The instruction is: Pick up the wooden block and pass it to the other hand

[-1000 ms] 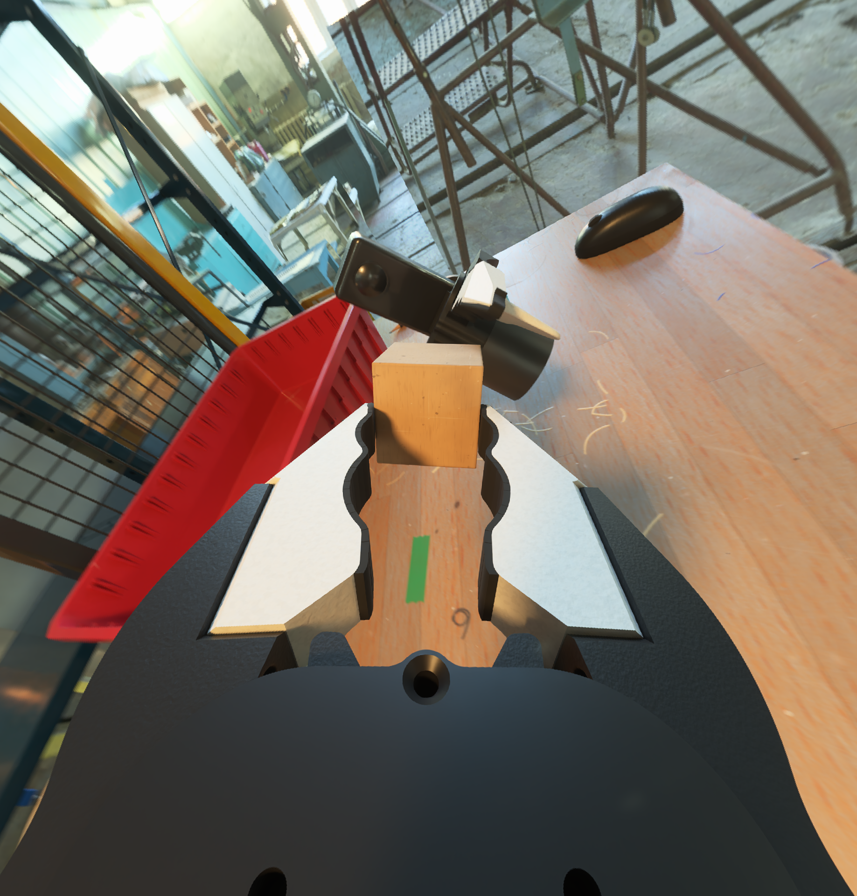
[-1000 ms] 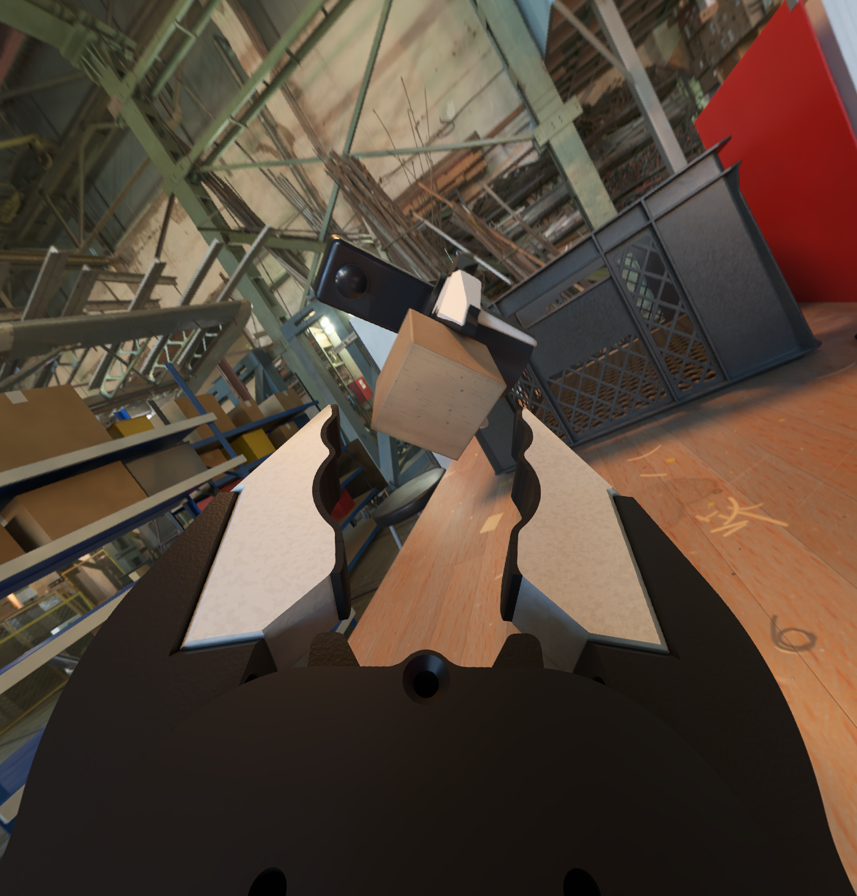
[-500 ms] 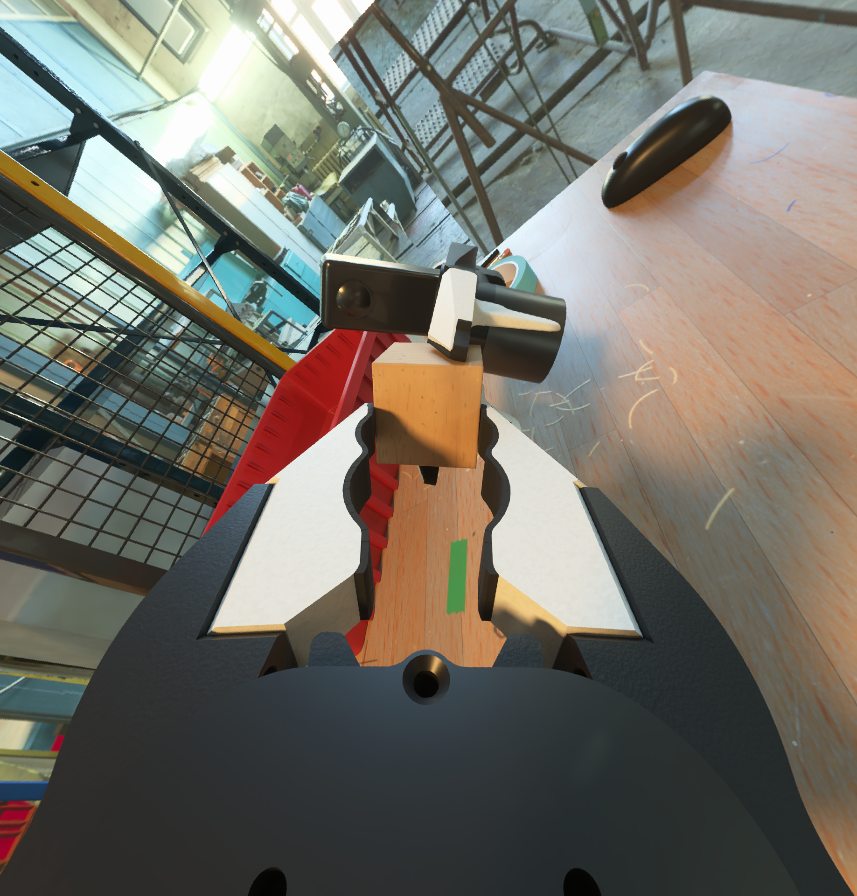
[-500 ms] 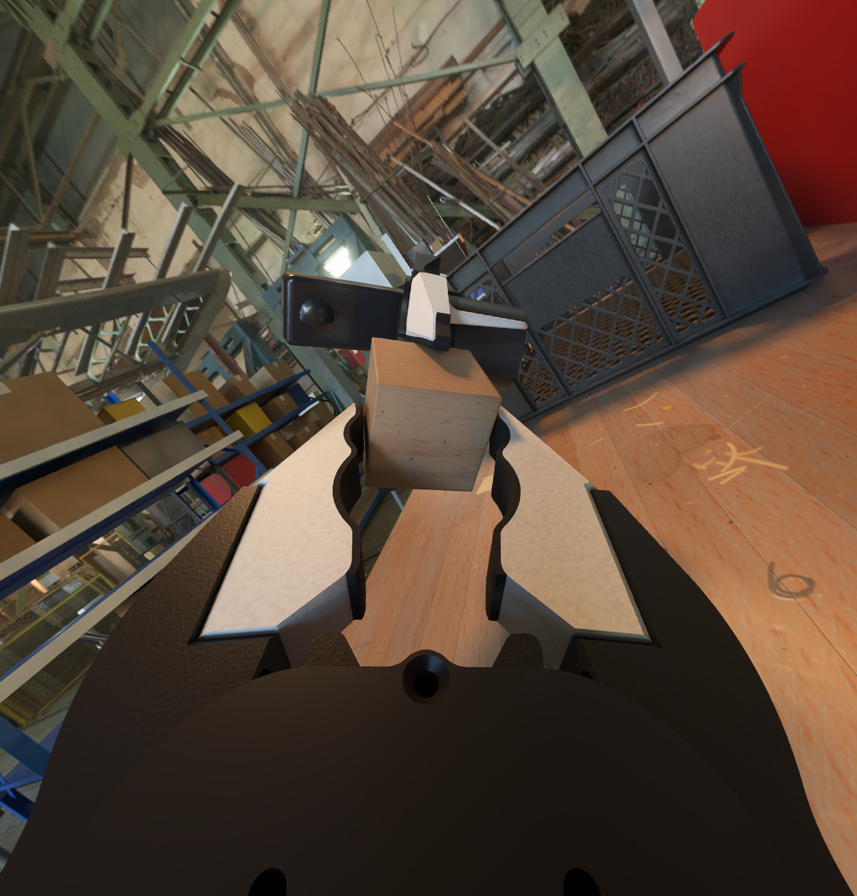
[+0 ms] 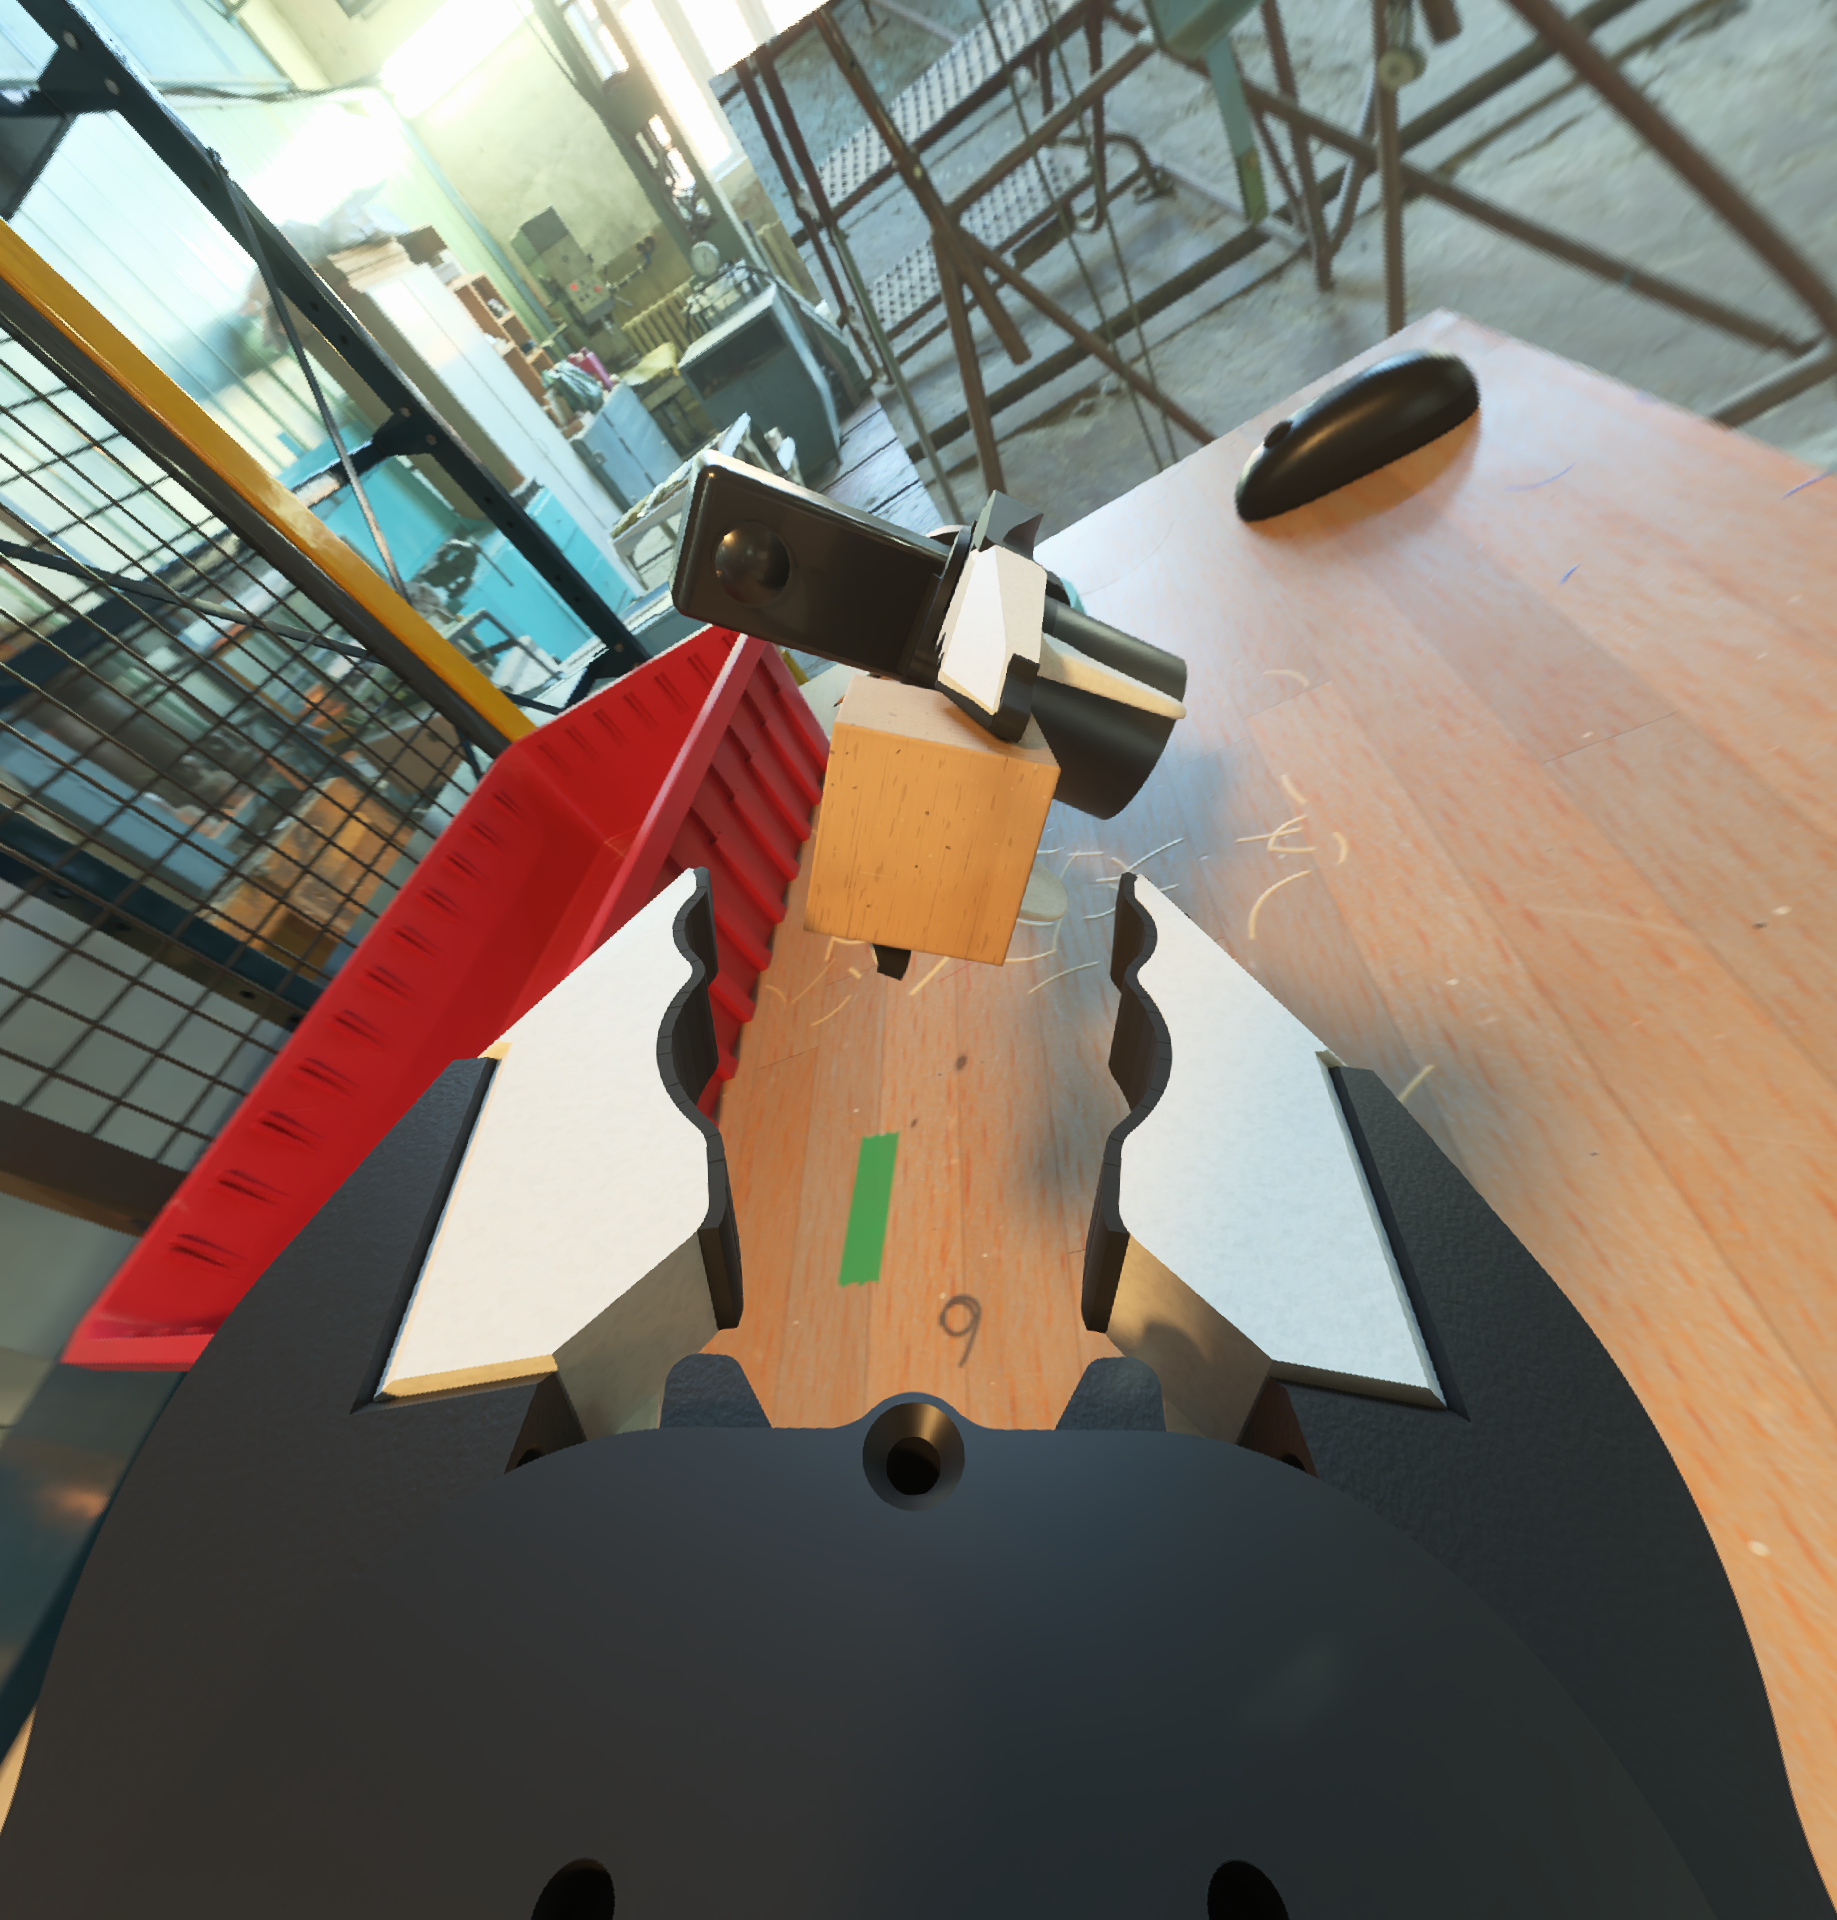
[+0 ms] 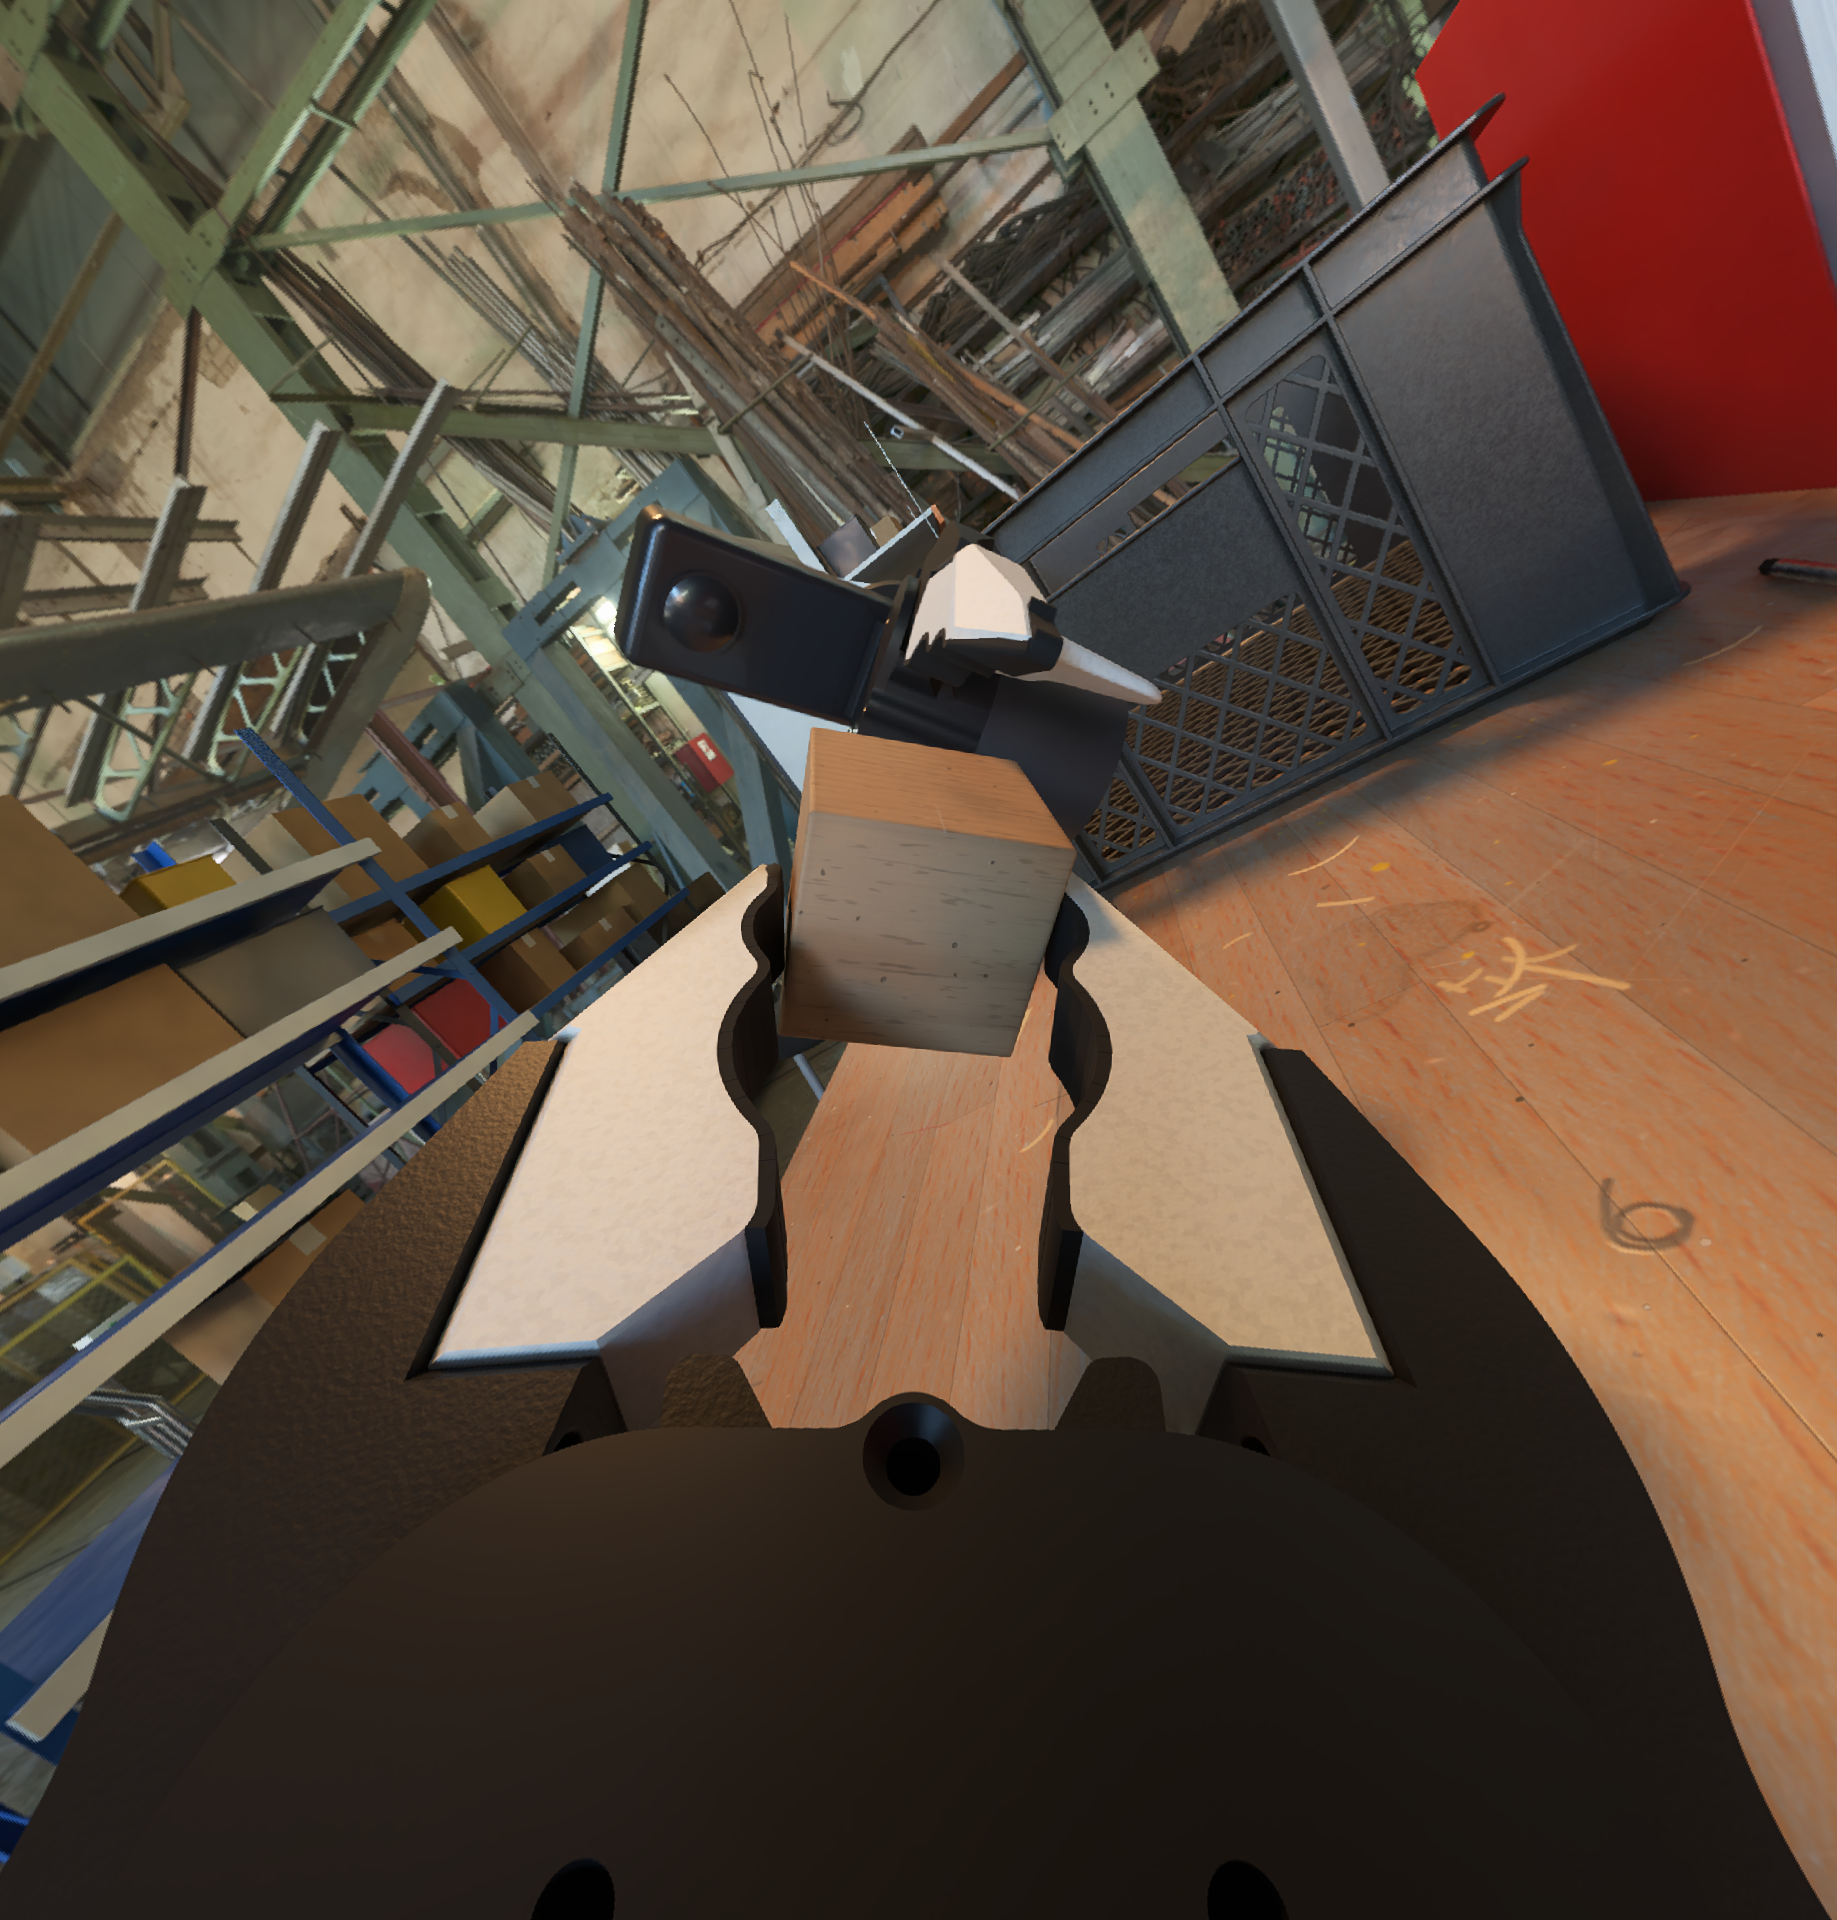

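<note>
Left gripper (image 5: 914, 925) with jaws spread wide – empty, wooden block (image 6: 919, 920) clamped between the right gripper (image 6: 919, 956) fingertips, held above the wooden table (image 5: 1465, 935), red bin (image 5: 540, 935) beside.

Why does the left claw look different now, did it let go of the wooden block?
Yes. The left claw has opened and pulled back from the wooden block, toward the green tape strip; the right claw grips it.

A red bin (image 5: 540, 935) lies along the left edge of the wooden table (image 5: 1516, 935). A strip of green tape (image 5: 869, 1208) lies near it, among pale shavings (image 5: 1278, 842). At the far corner sits a black object, perhaps a mouse (image 5: 1355, 431). A grey crate (image 6: 1413, 540) stands on the table.
</note>
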Controlling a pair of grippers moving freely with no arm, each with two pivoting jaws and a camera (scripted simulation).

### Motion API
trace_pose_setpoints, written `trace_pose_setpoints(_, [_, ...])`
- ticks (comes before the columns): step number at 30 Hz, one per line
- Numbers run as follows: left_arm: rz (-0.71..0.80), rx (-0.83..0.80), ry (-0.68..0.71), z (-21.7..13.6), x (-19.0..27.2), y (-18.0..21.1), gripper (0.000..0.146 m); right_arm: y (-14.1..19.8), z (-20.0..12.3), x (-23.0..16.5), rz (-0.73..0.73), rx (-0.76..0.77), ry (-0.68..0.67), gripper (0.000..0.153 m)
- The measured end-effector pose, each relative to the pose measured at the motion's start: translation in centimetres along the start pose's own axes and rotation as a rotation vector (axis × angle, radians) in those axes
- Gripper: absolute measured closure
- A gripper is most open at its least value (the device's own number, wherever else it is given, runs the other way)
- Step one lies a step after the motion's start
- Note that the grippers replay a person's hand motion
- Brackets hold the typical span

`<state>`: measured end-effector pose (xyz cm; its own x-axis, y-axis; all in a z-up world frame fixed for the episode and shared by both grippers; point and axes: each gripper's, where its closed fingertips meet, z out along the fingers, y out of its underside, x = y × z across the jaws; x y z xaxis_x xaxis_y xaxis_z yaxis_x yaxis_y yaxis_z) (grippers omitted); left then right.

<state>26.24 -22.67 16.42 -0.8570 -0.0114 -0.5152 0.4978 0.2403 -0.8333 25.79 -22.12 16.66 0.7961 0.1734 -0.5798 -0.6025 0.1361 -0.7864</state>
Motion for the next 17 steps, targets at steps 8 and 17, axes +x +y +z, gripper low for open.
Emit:
trace_pose_setpoints(8, [-0.231,0.112,0.055,-1.6,-1.0,-0.4,0.059,-0.2,0.1,-1.3,-0.116,-0.012,0.016,0.102])
trace_pose_setpoints(17, [-0.338,0.151,0.071,-1.5,-1.5,-0.8,0.053,-2.6,-1.4,-1.5,-0.267,0.058,0.151,0.102])
